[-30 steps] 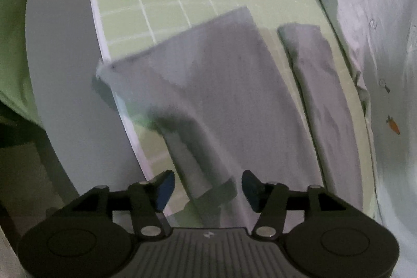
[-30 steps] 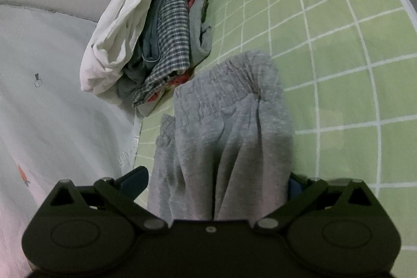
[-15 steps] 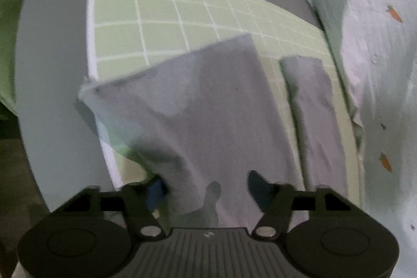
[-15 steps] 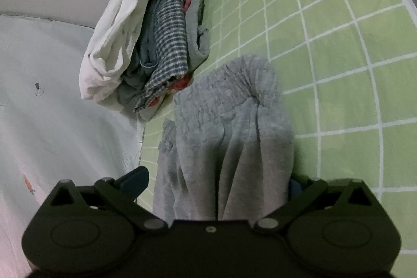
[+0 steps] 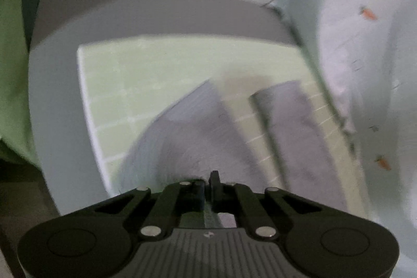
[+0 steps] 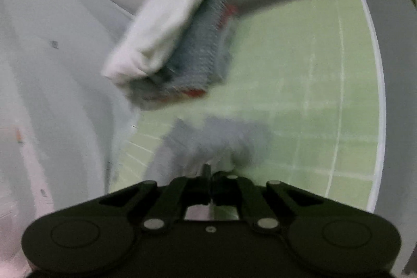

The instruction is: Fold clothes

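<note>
tools: 2, left tool (image 5: 207,189) and right tool (image 6: 208,181) each clamped on grey trousers (image 5: 182,142) | folded pile (image 6: 172,48): 1

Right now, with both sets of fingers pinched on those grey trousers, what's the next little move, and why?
Probably carry both pinched ends across the green mat to fold the grey trousers over: the left gripper and right gripper are each shut on cloth.

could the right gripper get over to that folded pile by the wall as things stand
Probably not yet. The right gripper is shut on the grey trousers, so it would drag them along. Otherwise the way looks free: only bare green mat lies between it and the folded pile.
</note>
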Available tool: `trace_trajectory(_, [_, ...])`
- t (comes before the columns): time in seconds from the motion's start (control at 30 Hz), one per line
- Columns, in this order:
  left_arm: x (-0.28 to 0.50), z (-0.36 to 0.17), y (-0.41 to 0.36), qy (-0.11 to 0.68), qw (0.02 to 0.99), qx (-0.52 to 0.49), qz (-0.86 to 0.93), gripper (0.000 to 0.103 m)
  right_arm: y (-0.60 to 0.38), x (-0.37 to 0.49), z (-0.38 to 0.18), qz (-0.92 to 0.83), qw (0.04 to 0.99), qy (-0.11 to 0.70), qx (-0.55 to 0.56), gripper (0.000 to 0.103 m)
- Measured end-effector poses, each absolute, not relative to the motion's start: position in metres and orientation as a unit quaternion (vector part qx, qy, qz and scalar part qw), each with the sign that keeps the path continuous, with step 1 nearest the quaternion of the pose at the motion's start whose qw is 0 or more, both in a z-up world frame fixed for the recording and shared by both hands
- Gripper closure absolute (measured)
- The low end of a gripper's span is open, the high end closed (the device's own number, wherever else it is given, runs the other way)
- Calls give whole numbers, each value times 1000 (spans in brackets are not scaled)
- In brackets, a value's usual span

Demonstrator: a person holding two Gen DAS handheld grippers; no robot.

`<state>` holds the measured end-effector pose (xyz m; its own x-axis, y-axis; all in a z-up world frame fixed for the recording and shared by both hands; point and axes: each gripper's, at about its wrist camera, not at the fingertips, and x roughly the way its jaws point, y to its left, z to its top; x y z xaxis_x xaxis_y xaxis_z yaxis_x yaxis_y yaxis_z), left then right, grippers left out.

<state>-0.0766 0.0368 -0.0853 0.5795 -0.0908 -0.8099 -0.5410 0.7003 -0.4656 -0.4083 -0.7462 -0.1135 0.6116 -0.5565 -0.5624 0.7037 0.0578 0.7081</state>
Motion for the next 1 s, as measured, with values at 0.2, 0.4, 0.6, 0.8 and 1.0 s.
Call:
trace_trajectory(0.2, [-74, -46, 39, 401, 843, -331, 138, 99, -735, -417, -85, -436, 753, 73, 487, 102])
trace_trajectory(0.4, [-80, -36, 39, 396, 843, -333, 144, 100, -721, -432, -83, -441, 737, 55, 510, 102])
trace_trajectory(0.6, [-66, -24, 41, 395, 842, -336, 152, 100, -729, -423, -73, -451, 742, 80, 490, 102])
trace_trajectory(0.8, [16, -14, 9, 396, 856, -311, 114, 100, -756, -374, -65, -436, 748, 88, 492, 102])
trace_trajectory(1.0, [160, -24, -74, 376, 892, -248, 43, 92, -831, -253, -75, -387, 759, 115, 510, 94])
